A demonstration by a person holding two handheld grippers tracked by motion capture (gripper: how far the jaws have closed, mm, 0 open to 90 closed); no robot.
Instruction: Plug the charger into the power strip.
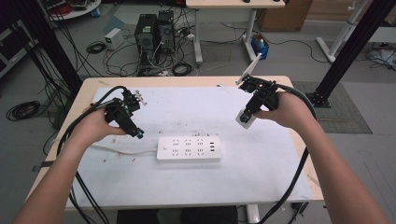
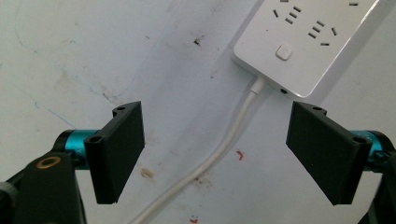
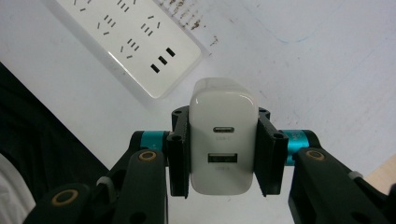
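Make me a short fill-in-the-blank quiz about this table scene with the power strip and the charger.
1. The right tongs are clamped on a white plastic USB ____.
2. The left tongs are ____, with nothing between them.
3. The white rectangular power strip lies flat on the ____ table mat.
4. Under the left tongs runs the strip's white ____.

Missing words: charger; open; white; cable

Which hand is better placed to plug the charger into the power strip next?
Right. Its tongs already clamp the white charger above the table, near the power strip. The left tongs stand open and empty over the strip's cord.
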